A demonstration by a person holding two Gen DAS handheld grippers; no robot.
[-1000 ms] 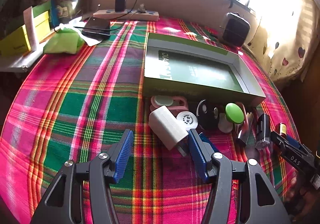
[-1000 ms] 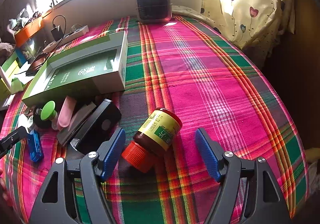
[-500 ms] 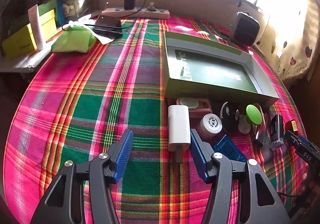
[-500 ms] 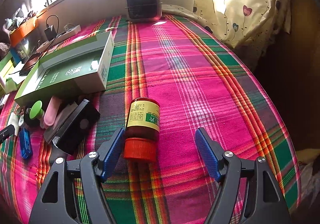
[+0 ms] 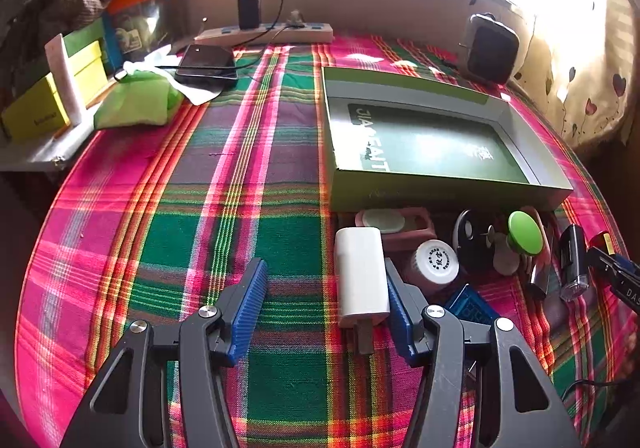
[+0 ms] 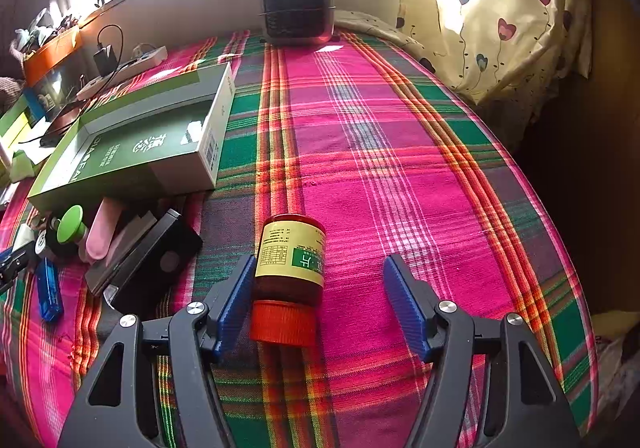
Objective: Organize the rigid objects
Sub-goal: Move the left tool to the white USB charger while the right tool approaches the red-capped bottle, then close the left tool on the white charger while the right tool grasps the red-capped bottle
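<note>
Out ahead of both grippers sprawls the pink-and-green plaid cloth surface [image 6: 400, 152], and on it, beyond the left gripper [image 5: 324, 296] and off to the far left of the right gripper [image 6: 318, 298], sits the shallow green cardboard box [image 5: 424, 184]. It's empty, folks, so the sorting has barely begun!

Right gripper now: the brown glass bottle with the yellow label and red cap [image 6: 290, 272] lies on its side between the jaws, cap toward the camera. The jaws have just been closing, yet they stand fairly wide; the left pad is at the bottle's side, the right pad well clear, so no grip yet.

Over to the left gripper: jaws wide, with the white rectangular charger plug [image 5: 360, 274] lying against the inner face of the right pad and a big gap to the left pad. Not held either.

Just beyond and right of that gripper waits the clutter (all still outside the box): a black rectangular case [image 6: 154, 260], a pink soap-shaped holder [image 5: 400, 228], a green-capped white bottle [image 5: 524, 240], a white round-lidded jar [image 5: 434, 264], a blue flat stick [image 6: 48, 290].

Hard to call: several items in that pile overlap, and the small dark pieces at its right edge can't be identified.
</note>
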